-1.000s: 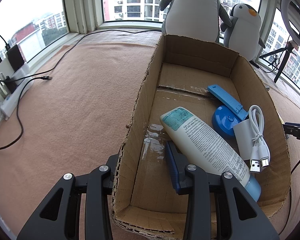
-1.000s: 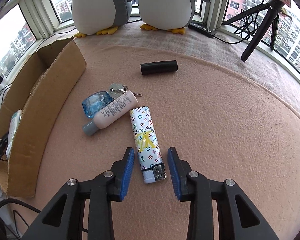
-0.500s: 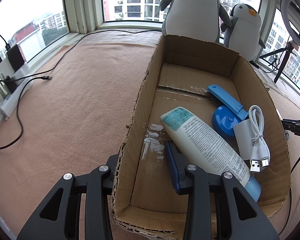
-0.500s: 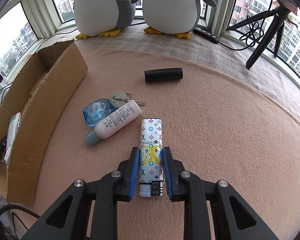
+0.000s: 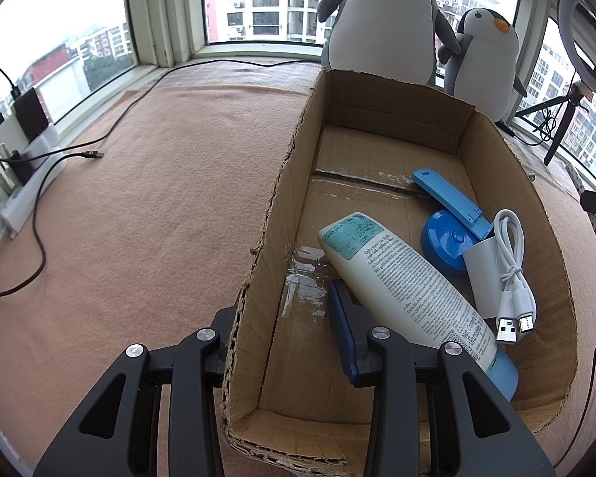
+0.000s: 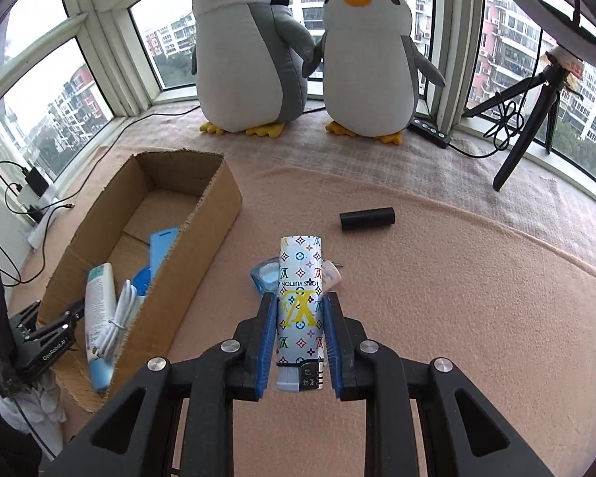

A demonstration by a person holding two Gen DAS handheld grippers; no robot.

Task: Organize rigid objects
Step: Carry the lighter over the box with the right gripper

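My right gripper [image 6: 300, 302] is shut on a patterned lighter [image 6: 300, 278] and holds it above the carpet. Under it lie a blue glass bottle [image 6: 264, 276] and a small pink tube [image 6: 331, 278], both partly hidden. A black cylinder [image 6: 367, 218] lies further back. The cardboard box [image 5: 508, 183] holds a lotion tube [image 5: 401, 278], a white USB cable [image 5: 512, 262] and a blue round case [image 5: 441, 238]. My left gripper [image 5: 284, 310] is open and straddles the box's left wall, one finger outside, one inside beside the tube.
Two plush penguins [image 6: 242, 59] [image 6: 369, 63] stand by the windows. A black tripod [image 6: 528, 119] stands at the right. Cables and a power strip [image 5: 31, 183] lie along the left window wall. Bare carpet spreads left of the box.
My right gripper shut on the lighter and lifted it off the carpet, with the view tilting up toward the windows. The left gripper and the box have not moved.
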